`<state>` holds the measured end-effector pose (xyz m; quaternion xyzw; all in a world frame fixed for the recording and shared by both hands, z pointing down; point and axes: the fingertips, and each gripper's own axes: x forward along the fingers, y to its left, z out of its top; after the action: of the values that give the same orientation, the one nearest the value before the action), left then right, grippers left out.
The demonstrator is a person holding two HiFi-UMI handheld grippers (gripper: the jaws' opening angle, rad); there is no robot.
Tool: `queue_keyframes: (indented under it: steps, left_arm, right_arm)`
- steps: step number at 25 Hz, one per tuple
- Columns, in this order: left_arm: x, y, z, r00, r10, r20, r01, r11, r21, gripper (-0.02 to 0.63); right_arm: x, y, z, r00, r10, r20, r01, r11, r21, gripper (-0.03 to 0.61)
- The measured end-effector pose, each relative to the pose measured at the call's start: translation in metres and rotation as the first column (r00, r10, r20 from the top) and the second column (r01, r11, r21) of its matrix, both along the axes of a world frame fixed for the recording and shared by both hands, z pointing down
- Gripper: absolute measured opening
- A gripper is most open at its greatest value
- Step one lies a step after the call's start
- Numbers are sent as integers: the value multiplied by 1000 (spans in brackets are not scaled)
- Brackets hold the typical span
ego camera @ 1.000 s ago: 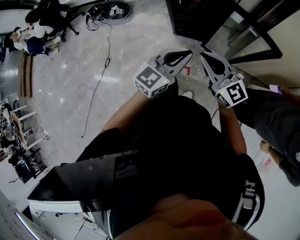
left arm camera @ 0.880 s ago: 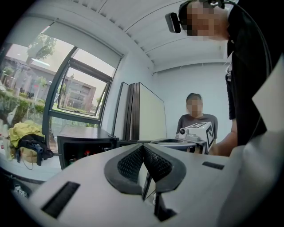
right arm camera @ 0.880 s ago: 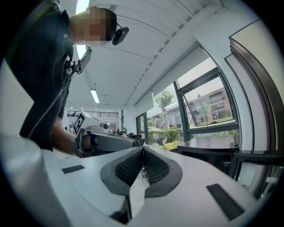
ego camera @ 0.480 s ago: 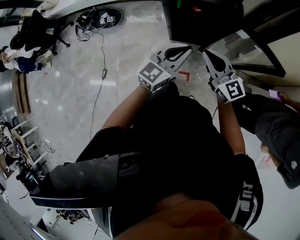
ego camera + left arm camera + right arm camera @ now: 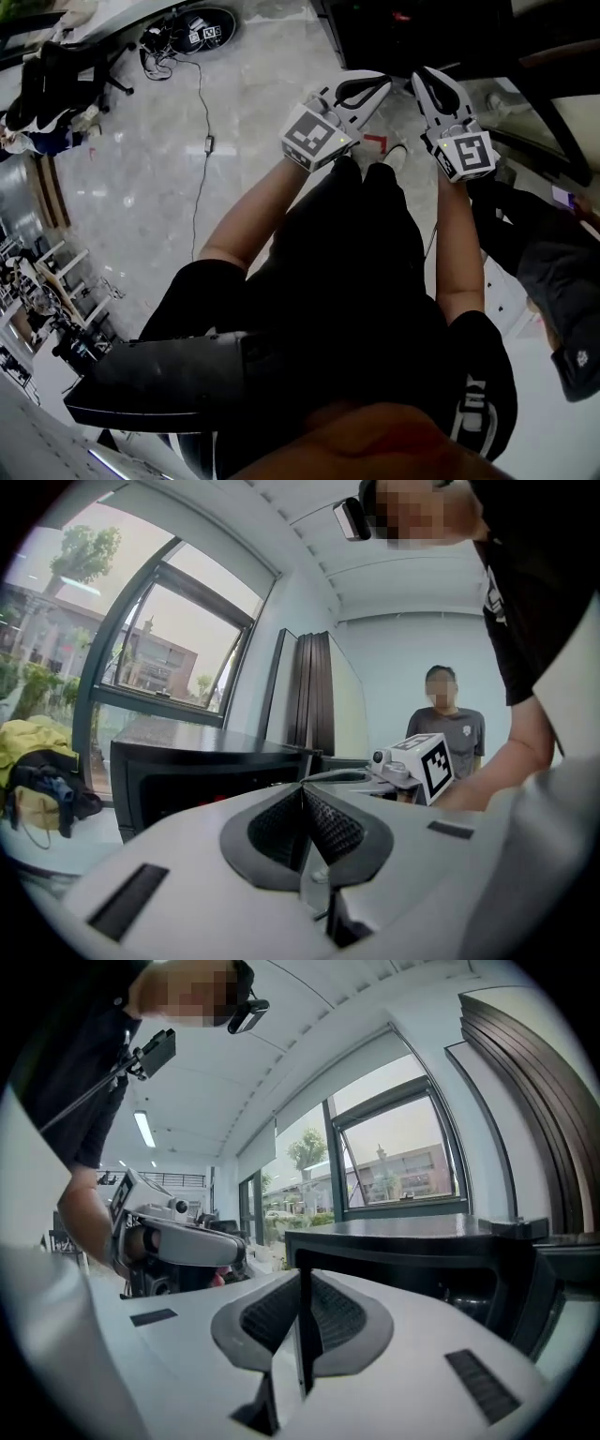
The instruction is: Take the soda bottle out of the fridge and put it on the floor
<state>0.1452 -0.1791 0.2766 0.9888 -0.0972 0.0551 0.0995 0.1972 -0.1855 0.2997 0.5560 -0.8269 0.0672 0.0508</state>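
Although the soda bottle shows in none of my views, I judge it is inside the black fridge [image 5: 375,33] at the top of the head view. The dark opening gives me only a couple of small red lights and no clear bottle shape. From the left gripper view the same fridge [image 5: 206,780] sits low and dark ahead of the jaws. The right gripper view shows its shadowed interior [image 5: 412,1260] just beyond the fingertips.

Over the last second the fridge has grown and slid closer in the head view, and both grippers have been carried forward to its front edge. I read that as the approach nearly finished and the reach-in not yet begun.

My left gripper [image 5: 375,86] is clenched with nothing in it, its ribbed pads [image 5: 323,822] meeting at the tip. My right gripper [image 5: 429,80] is likewise closed and empty, pad against pad. Both will need to open before either can take a bottle.

Below them lie the pale marble floor [image 5: 253,112], where the bottle must end up, and a red tape mark [image 5: 375,142]. A cable [image 5: 199,141] trails off to the left. A bystander in dark clothes [image 5: 553,272] stands close on my right, so I would keep the set-down clear of that side.
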Motion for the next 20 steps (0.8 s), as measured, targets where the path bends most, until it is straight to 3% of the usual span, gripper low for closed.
queue_keyframes:
  steps: [9, 14, 20]
  left_arm:
    - [29, -68, 88, 988, -154, 13, 154, 988, -27, 6]
    - [45, -91, 137, 977, -213, -32, 213, 977, 0, 6]
    - [49, -123, 178, 969, -240, -53, 240, 971, -12, 6]
  right_arm:
    - [51, -90, 83, 998, 62, -13, -62, 998, 24, 41]
    - [64, -116, 132, 994, 96, 50, -98, 994, 38, 185]
    - [70, -151, 167, 988, 145, 52, -147, 989, 32, 278]
